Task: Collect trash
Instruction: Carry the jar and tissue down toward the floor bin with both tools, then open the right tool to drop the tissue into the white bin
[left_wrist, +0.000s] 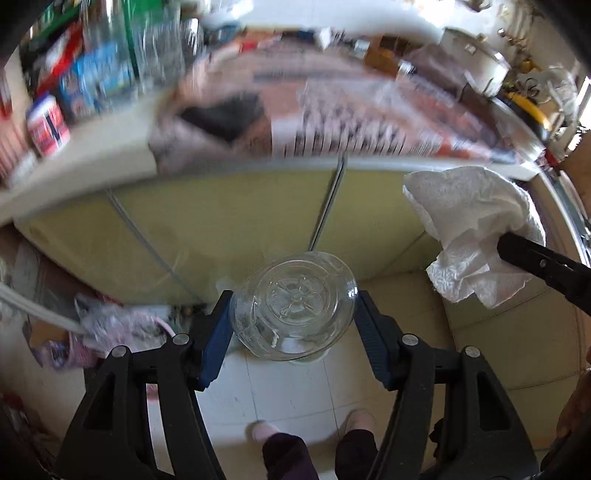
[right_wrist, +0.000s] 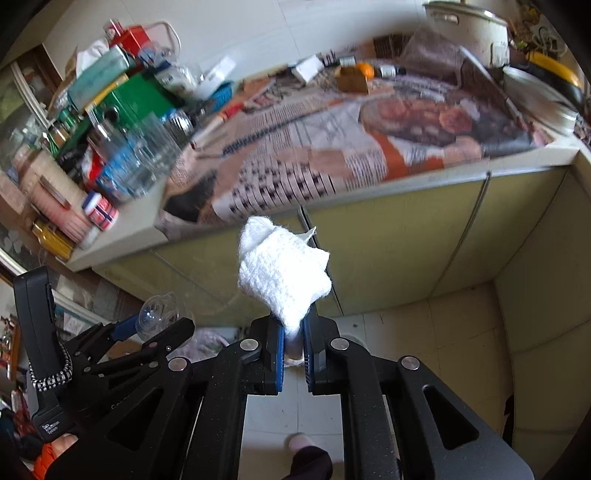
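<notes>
in front of the yellow-green cabinet (left_wrist: 236, 221), the left gripper (left_wrist: 293, 321) clamps a clear plastic bottle (left_wrist: 295, 306); only its wrist view shows the base. the right gripper (right_wrist: 293, 332) pinches a white paper towel (right_wrist: 282, 273) below the newspaper-covered counter (right_wrist: 332, 147).

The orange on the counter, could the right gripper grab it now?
Probably not yet. The right gripper is shut on a white paper towel, so its jaws are full. The orange sits far back on the newspaper-covered counter, with clutter beside it.
</notes>
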